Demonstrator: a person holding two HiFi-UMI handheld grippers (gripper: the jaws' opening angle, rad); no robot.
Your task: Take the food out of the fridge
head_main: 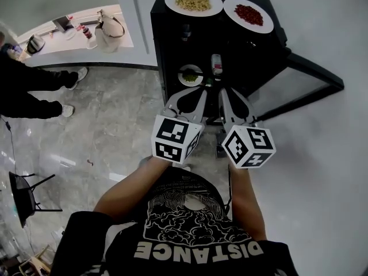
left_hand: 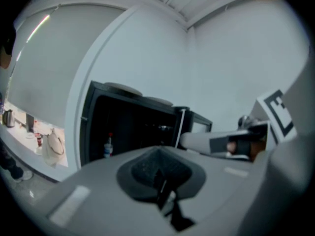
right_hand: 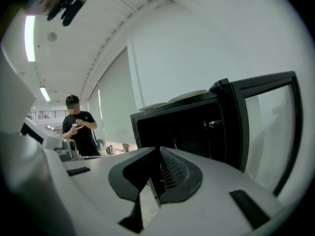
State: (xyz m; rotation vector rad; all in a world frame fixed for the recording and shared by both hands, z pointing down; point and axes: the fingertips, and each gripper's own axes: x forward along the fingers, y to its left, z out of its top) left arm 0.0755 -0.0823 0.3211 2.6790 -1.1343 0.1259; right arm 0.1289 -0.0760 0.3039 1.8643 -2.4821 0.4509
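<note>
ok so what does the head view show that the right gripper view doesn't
Head view only: the food itself, yellowish on one plate and red on the other plate, plus a bowl of green food and a bottle inside the fridge.
Right gripper view only: the ceiling lights and a bystander's upper body.
Both: the black fridge with its door open, and the two plates on top, seen only edge-on from the gripper.

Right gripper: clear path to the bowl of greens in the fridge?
Likely yes: the fridge door stands open and nothing sits between the right gripper and the bowl; its jaws look shut.
</note>
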